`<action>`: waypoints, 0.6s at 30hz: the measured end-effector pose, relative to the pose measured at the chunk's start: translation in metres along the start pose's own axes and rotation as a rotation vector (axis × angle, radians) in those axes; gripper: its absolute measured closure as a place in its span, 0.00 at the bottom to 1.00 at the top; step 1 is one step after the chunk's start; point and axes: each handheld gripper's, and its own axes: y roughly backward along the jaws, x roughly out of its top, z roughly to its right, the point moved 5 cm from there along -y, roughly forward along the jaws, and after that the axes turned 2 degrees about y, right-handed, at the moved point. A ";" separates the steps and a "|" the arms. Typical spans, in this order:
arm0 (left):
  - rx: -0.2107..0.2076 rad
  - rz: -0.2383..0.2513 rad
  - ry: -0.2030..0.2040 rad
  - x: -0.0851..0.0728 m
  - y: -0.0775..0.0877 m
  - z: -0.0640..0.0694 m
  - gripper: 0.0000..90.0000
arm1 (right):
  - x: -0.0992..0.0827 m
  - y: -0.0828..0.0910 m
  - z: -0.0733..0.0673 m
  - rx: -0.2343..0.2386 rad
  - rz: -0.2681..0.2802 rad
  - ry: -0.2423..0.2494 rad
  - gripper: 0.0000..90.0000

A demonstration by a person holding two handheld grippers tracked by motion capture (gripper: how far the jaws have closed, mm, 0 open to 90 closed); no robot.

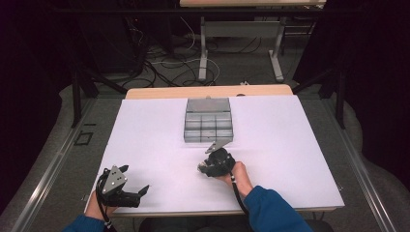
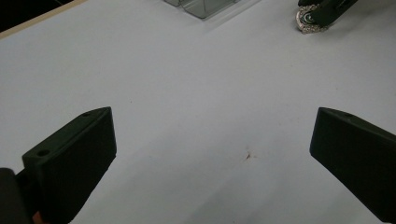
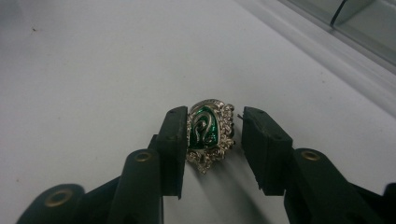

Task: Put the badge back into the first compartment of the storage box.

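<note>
Two sets of tongs are working over the white tabletop (image 1: pixel 290 145). The right tongs (image 3: pixel 210 135) are straddling a silver filigree brooch with a green enamel centre (image 3: pixel 208 133), which is lying on the tabletop near its middle, just before a clear plastic compartment box (image 1: pixel 208 121). One jaw is touching the brooch's side, while the other is standing slightly apart, so they are not clenching it. The left tongs (image 1: pixel 135 181) are hovering released, jaws wide, near the tabletop's near left corner.
</note>
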 end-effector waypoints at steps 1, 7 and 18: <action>0.000 0.000 0.000 0.000 0.000 0.000 0.01 | 0.000 0.000 0.000 0.007 -0.001 0.004 0.70; -0.002 -0.004 0.003 0.000 0.000 0.000 0.01 | 0.001 0.000 0.000 0.023 -0.010 0.008 0.74; -0.004 -0.005 -0.002 0.000 -0.001 0.000 0.01 | 0.003 0.005 -0.002 0.030 -0.006 -0.004 0.84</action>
